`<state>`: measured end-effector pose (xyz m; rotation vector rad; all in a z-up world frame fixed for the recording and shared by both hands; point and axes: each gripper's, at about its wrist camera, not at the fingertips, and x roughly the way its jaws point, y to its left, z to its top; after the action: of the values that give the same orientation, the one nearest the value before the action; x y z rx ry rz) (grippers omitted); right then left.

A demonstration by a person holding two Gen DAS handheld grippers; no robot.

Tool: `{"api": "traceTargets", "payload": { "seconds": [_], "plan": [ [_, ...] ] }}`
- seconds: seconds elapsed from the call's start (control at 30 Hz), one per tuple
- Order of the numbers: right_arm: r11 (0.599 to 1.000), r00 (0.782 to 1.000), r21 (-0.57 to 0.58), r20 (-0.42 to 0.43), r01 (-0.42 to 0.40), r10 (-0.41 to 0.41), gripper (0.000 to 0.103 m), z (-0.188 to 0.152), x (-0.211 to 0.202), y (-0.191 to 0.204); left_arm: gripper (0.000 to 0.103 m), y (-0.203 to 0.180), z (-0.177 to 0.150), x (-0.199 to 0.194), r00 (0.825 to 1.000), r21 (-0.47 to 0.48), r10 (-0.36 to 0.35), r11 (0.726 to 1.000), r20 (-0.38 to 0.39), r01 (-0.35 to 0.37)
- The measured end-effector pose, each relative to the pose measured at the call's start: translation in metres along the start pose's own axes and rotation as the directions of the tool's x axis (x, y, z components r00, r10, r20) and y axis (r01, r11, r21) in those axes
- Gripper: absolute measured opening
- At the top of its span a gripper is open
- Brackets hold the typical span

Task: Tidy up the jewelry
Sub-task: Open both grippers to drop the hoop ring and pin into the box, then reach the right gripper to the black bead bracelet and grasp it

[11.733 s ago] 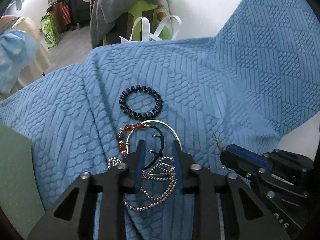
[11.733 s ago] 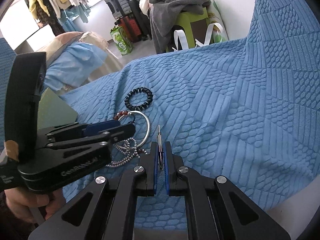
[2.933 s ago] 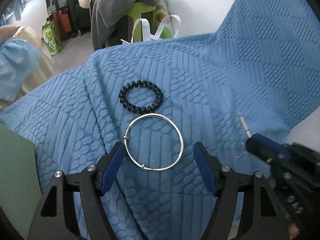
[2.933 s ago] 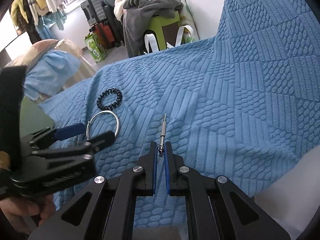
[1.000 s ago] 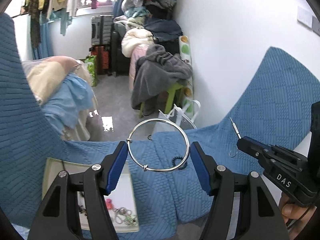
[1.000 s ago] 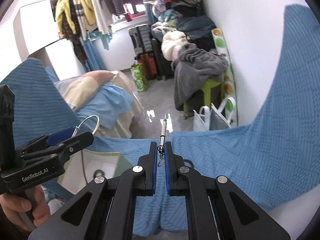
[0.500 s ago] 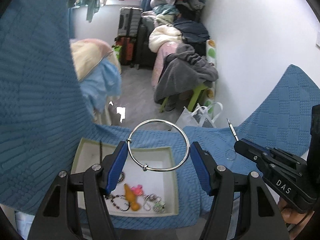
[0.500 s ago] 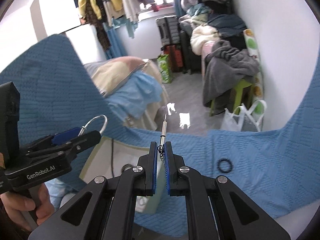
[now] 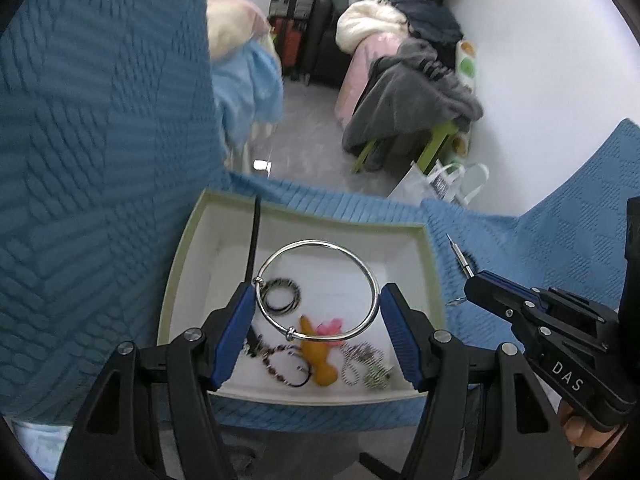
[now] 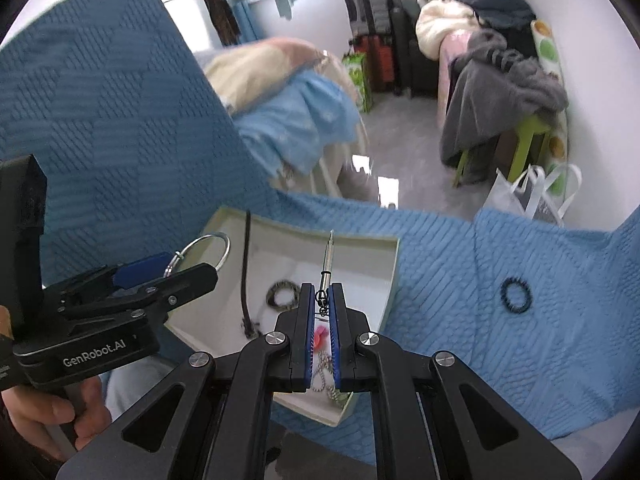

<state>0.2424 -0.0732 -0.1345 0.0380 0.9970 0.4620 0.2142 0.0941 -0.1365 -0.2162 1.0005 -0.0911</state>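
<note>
My left gripper (image 9: 316, 300) is shut on a silver bangle (image 9: 320, 245) and holds it above the white tray (image 9: 434, 264), which lies on the blue blanket. It also shows in the right wrist view (image 10: 168, 272) with the bangle (image 10: 216, 240). My right gripper (image 10: 323, 304) is shut on a thin metal pin with a small chain (image 10: 328, 256), held over the tray (image 10: 394, 276). In the left wrist view the right gripper (image 9: 476, 280) and pin (image 9: 458, 254) sit right of the tray.
The tray holds beaded bracelets (image 9: 286, 364), hair ties (image 9: 282, 294), an orange and pink piece (image 9: 320, 360), a bead chain (image 9: 366, 360) and a black cord (image 9: 254, 236). A black coil hair tie (image 10: 516, 295) lies on the blanket. Clothes and a green stool (image 10: 524, 132) stand beyond.
Both grippers have moved left from the blanket's middle to above the tray, each carrying its piece. The tray now sits directly under the bangle.
</note>
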Motion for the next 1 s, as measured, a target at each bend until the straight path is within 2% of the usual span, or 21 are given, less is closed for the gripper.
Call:
{"api": "traceTargets", "payload": {
  "seconds": [0.23,0.3,0.33,0.5,0.53,0.63,0.67,0.73,1.0],
  "plan": [
    [1.0,0.996,-0.002,-0.091,0.006,-0.006,0.005,-0.017,0.037,-0.001,0.065,0.012,-0.02,0.032,0.996,-0.009,0.026,1.0,-0.087,-0.027],
    [1.0,0.994,0.0,-0.113,0.004,-0.004,0.005,-0.02,0.044,-0.002,0.051,0.011,-0.023,0.037,0.995,-0.013,0.024,1.0,-0.102,-0.026],
    [1.0,0.993,0.0,-0.119,0.002,-0.002,0.005,-0.021,0.046,-0.002,0.049,0.012,-0.024,0.04,0.993,-0.019,0.021,1.0,-0.115,-0.024],
    [1.0,0.991,0.003,-0.133,-0.02,0.02,0.006,-0.019,0.047,-0.005,0.049,0.013,-0.022,0.043,0.992,-0.031,0.016,0.999,-0.122,-0.019],
    [1.0,0.991,0.005,-0.132,-0.022,0.022,0.007,-0.018,0.045,-0.006,0.052,0.013,-0.021,0.042,0.992,-0.031,0.014,0.999,-0.122,-0.018],
    [0.999,0.993,0.017,-0.114,-0.042,0.044,0.015,-0.013,0.036,-0.011,0.063,0.011,-0.017,0.036,0.993,-0.049,-0.013,0.999,-0.114,0.007],
    [0.999,0.993,0.02,-0.103,-0.049,0.051,0.023,-0.011,0.031,-0.012,0.068,0.01,-0.015,0.033,0.994,-0.05,-0.018,0.999,-0.106,0.012],
    [0.998,0.996,0.017,-0.076,-0.055,0.056,0.024,-0.006,0.022,-0.014,0.07,0.006,-0.012,0.028,0.995,-0.046,-0.015,0.999,-0.096,0.01],
    [1.0,0.998,-0.002,0.051,-0.029,0.029,0.024,0.012,-0.023,-0.042,0.07,-0.028,0.007,0.007,0.999,-0.005,-0.026,1.0,-0.031,0.026]
  ]
}}
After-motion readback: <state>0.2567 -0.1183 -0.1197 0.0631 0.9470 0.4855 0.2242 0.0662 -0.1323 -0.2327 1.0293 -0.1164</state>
